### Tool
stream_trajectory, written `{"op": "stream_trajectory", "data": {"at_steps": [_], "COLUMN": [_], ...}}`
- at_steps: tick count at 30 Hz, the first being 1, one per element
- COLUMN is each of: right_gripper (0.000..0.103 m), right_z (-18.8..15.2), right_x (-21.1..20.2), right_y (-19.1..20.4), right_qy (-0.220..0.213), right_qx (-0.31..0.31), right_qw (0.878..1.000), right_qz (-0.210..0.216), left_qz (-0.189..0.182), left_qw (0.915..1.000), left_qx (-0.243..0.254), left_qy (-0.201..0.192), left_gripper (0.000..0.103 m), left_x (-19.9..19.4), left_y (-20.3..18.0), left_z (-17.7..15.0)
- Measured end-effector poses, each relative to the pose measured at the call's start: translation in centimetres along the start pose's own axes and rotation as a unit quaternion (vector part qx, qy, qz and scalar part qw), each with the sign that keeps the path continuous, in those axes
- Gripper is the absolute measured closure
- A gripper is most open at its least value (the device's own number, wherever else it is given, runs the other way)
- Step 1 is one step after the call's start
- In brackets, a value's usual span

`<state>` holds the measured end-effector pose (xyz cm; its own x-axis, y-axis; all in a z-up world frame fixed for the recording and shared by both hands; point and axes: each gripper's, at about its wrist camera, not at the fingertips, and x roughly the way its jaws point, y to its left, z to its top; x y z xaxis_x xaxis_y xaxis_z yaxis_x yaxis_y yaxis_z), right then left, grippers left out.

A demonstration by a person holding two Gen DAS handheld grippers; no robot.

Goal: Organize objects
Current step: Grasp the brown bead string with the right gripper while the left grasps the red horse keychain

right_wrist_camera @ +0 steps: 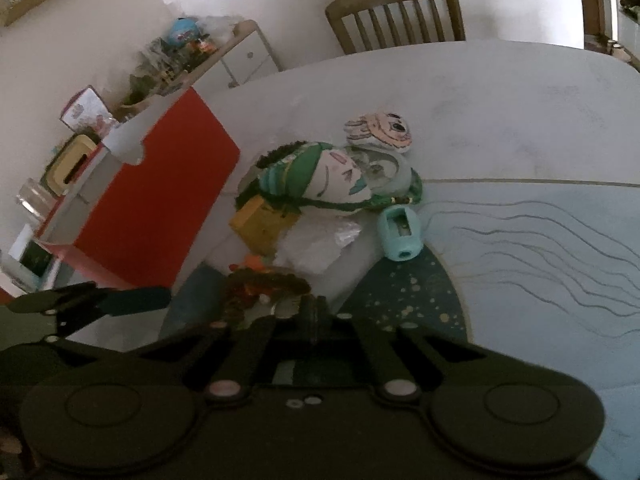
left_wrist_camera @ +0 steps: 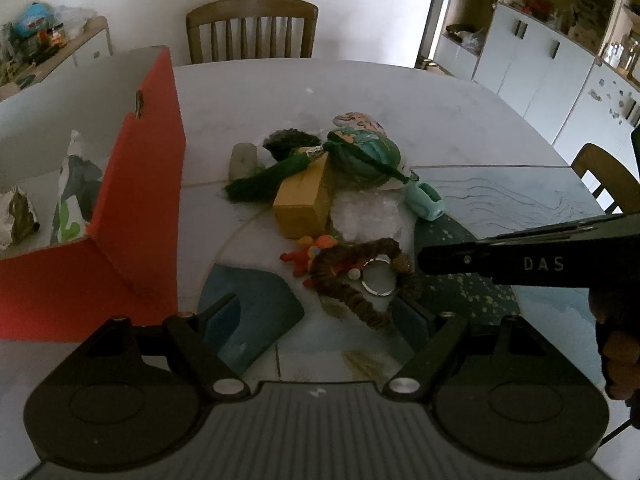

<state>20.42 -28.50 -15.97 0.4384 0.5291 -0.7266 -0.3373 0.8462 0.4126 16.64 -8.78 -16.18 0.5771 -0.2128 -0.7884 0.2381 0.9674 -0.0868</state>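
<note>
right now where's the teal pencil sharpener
The teal pencil sharpener lies on the table at the right edge of the pile, just right of the clear plastic bag and below the painted green pouch.

Bare table point(left_wrist_camera: 460, 112) beyond and right of the clutter pile point(left_wrist_camera: 320, 196); hemmed left by the red box point(left_wrist_camera: 140, 184), chair point(left_wrist_camera: 252, 28) behind.

Left tongs point(left_wrist_camera: 320, 312) spread wide, low, pointing forward. Right tongs point(right_wrist_camera: 314, 312) fingers pressed together; in the left view they come in from the right, hand point(left_wrist_camera: 616, 360) gripping the handle.
</note>
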Motion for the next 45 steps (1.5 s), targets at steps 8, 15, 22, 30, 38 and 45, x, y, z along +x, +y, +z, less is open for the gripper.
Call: {"op": "stream_trajectory", "data": {"at_steps": [8, 15, 22, 30, 38, 45], "right_gripper": [0.068, 0.073, 0.091, 0.091, 0.091, 0.091], "right_z": [0.2, 0.5, 0.3, 0.2, -1.4, -2.6], "right_x": [0.3, 1.5, 2.2, 0.4, -3.7, -4.6], "right_y": [0.9, 1.7, 2.5, 2.0, -1.5, -3.0], "right_qy": [0.018, 0.032, 0.030, 0.012, 0.012, 0.020], "right_qx": [-0.025, -0.020, -0.001, 0.011, 0.027, 0.034], "right_qw": [0.999, 0.999, 0.998, 0.999, 0.997, 0.996], "right_qz": [-0.012, -0.035, -0.056, -0.049, -0.065, -0.079], "left_qz": [-0.007, -0.004, -0.003, -0.003, 0.004, 0.021], "left_qw": [1.0000, 0.9999, 1.0000, 0.9999, 0.9995, 0.9990], "left_qx": [0.004, 0.003, 0.000, 0.009, 0.023, 0.035], "left_qy": [-0.005, -0.011, -0.008, -0.014, -0.021, -0.018], "left_gripper": [0.020, 0.020, 0.020, 0.020, 0.020, 0.020], "left_x": [-0.5, -1.1, -1.1, -0.8, 1.0, 3.4], "left_y": [0.0, 0.2, 0.4, -0.1, -1.2, -1.5], "left_z": [-0.2, -0.6, -0.9, -0.4, 0.7, 1.8]}}
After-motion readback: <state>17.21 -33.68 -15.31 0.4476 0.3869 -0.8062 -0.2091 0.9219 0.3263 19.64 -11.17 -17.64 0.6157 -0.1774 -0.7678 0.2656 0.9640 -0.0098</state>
